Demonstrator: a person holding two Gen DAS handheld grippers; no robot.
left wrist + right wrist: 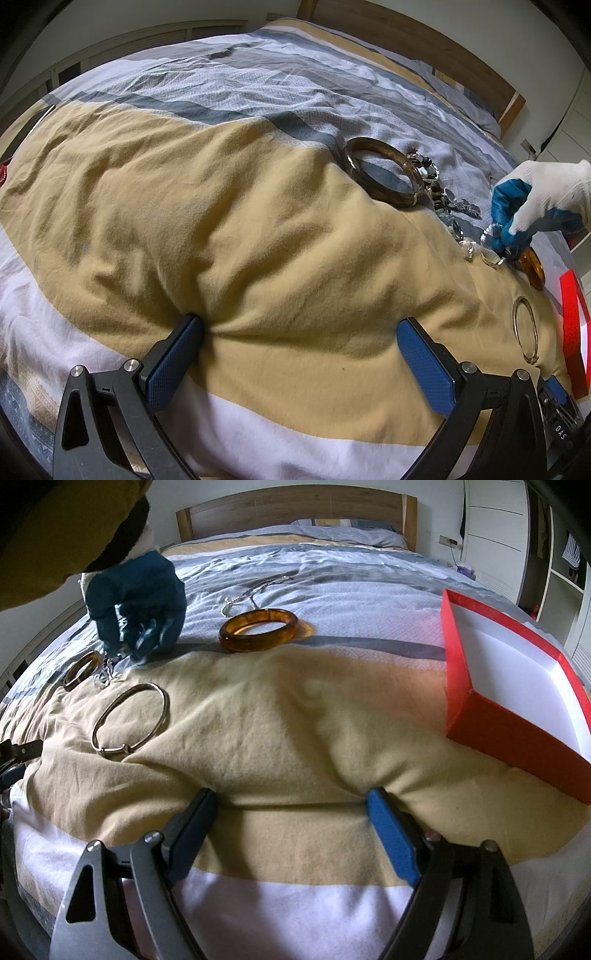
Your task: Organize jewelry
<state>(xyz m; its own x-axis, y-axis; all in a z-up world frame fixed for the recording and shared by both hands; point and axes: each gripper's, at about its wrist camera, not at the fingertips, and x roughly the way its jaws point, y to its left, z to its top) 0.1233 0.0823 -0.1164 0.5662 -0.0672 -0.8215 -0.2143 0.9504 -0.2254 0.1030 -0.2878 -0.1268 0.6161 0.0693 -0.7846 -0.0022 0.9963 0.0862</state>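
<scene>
Both tongs rest on the bed's duvet, released and empty: left tongs, right tongs. A gloved hand touches a silver chain heap, seemingly pinching it. Nearby lie an amber bangle, silver bangle and dark bangle. The red box sits open to the right.

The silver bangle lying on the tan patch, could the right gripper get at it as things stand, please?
Probably yes: the silver bangle lies flat and alone, the right gripper has its jaws open, and only bare duvet lies between.
</scene>
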